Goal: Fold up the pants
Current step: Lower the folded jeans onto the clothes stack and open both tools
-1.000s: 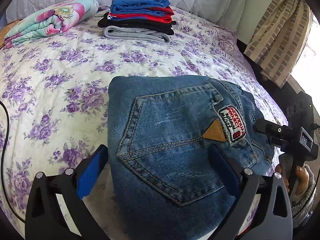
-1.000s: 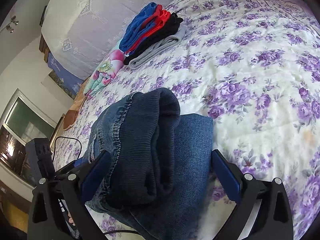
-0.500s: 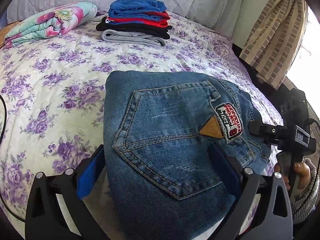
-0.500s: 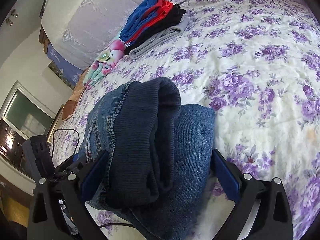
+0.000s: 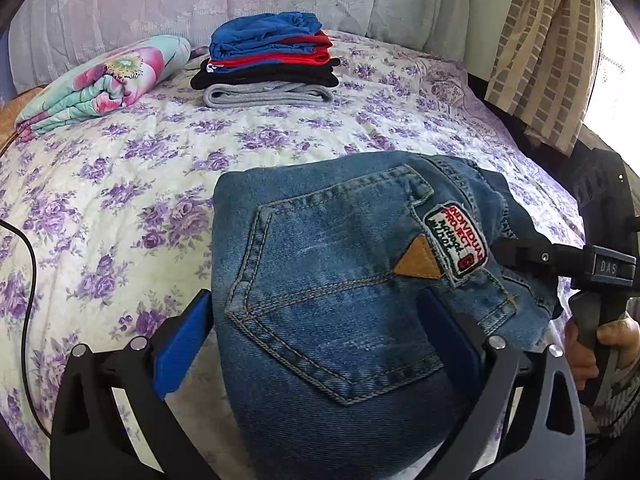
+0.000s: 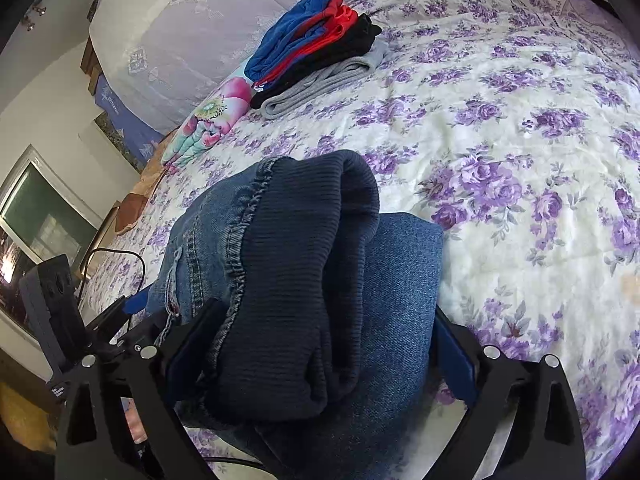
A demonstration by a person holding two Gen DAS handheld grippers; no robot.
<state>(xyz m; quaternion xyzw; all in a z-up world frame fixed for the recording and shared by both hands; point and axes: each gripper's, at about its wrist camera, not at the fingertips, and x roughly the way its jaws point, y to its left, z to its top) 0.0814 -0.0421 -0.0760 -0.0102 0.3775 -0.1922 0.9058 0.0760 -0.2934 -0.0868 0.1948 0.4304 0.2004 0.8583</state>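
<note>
The folded jeans (image 5: pixel 340 312) and both grippers have moved a little closer to the clothes pile since a second ago. The big bed (image 5: pixel 120 184) has a white cover with purple flowers. The jeans fill the middle of both views, just above the bed, pocket side up. At the far end sit a rolled flowery blanket (image 5: pixel 104 80) and a pile of 4 folded clothes (image 5: pixel 268 64), well apart from the jeans. The left gripper (image 5: pixel 320 344) has its blue fingers (image 5: pixel 180 344) spread wide, 1 on each side of the bundle. The right gripper (image 6: pixel 316 356) does the same at the waistband end. Neither pair squeezes tight.
</note>
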